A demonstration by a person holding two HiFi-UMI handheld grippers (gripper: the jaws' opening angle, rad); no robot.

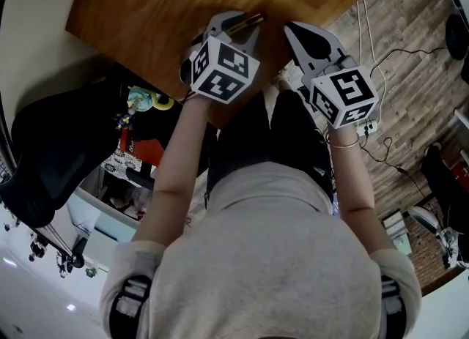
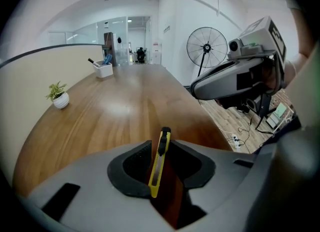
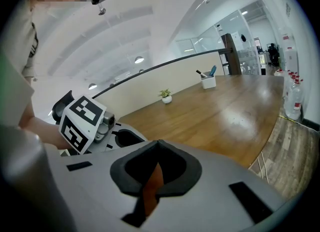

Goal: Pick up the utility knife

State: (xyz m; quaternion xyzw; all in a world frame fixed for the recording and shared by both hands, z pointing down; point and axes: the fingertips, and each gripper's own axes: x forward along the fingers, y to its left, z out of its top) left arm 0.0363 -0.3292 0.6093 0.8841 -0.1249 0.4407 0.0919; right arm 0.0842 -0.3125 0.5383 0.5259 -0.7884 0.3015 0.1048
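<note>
A yellow utility knife [image 2: 159,163] lies near the front edge of the wooden table [image 2: 125,105]. My left gripper [image 2: 161,145] points steeply down over it, and its black pads sit against both sides of the knife near the slider. In the head view the knife's end [image 1: 253,18] sticks out past the left gripper [image 1: 242,25]. My right gripper [image 1: 292,28] hovers just to the right, over the table's edge, apart from the knife. In its own view the right gripper [image 3: 159,144] has its tips together with nothing between them.
A small potted plant [image 2: 60,96] and a white pen holder [image 2: 104,68] stand far along the table. A floor fan [image 2: 206,48] stands beyond the right edge. A power strip with cables [image 1: 366,125] lies on the wood floor, and a black chair [image 1: 58,147] is at my left.
</note>
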